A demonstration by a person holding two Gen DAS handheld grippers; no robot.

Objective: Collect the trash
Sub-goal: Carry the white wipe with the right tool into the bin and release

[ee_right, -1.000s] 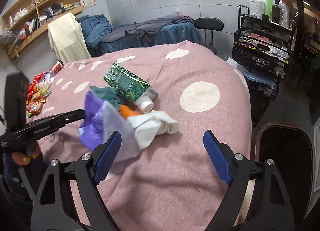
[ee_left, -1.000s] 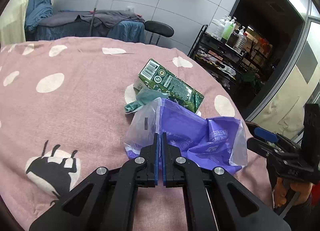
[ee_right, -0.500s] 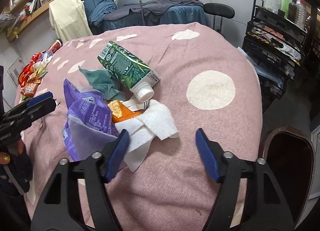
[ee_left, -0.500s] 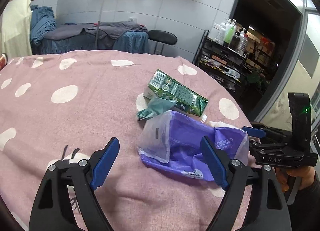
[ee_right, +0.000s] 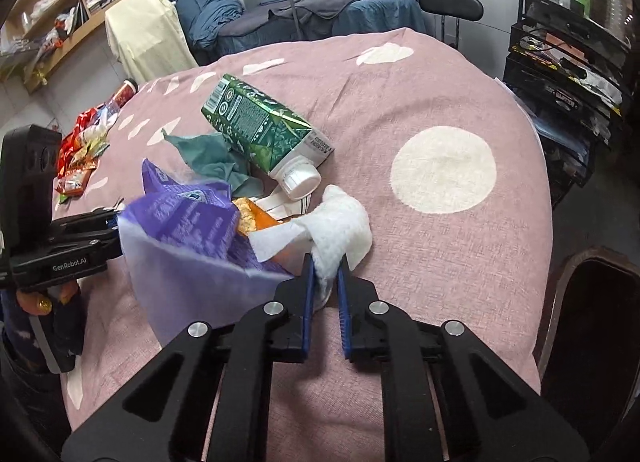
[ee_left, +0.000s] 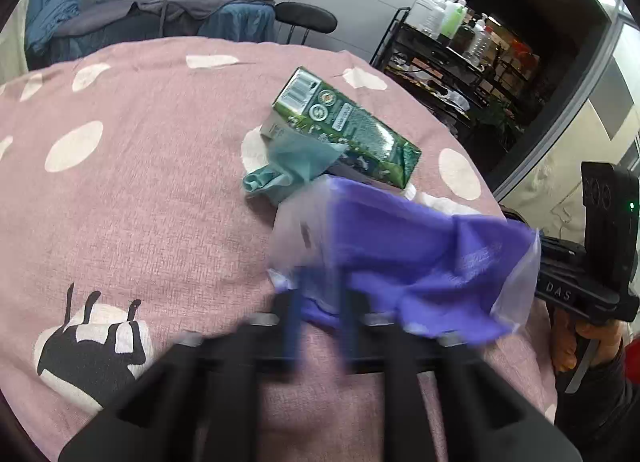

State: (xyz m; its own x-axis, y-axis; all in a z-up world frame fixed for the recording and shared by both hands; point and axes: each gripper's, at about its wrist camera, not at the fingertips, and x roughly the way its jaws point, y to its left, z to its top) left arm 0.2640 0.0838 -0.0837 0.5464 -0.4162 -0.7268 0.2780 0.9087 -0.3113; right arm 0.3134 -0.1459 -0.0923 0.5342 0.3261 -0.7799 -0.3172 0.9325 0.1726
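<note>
A purple plastic bag (ee_left: 420, 262) lies crumpled on the pink dotted tablecloth (ee_left: 140, 202). My left gripper (ee_left: 320, 290) is blurred, its jaws shut on the bag's near edge. From the right wrist view that left gripper (ee_right: 114, 230) holds the bag (ee_right: 192, 222) from the left. My right gripper (ee_right: 324, 262) is closing, and its pads pinch a white tissue (ee_right: 340, 218) at the bag's mouth. An orange wrapper (ee_right: 256, 218) sits half inside the bag. Behind lie a green carton (ee_right: 260, 122) with a white cap and a teal rag (ee_right: 208, 158).
Snack wrappers (ee_right: 80, 146) are piled at the far left of the table. A black wire rack (ee_right: 568, 62) with bottles and a black chair (ee_right: 452, 6) stand beyond the table edge. A dark round bin (ee_right: 592, 322) is low on the right.
My left gripper let go of the bag, opened wide, then closed on its near edge again. My right gripper sank toward the tissue and its jaws narrowed from wide onto it.
</note>
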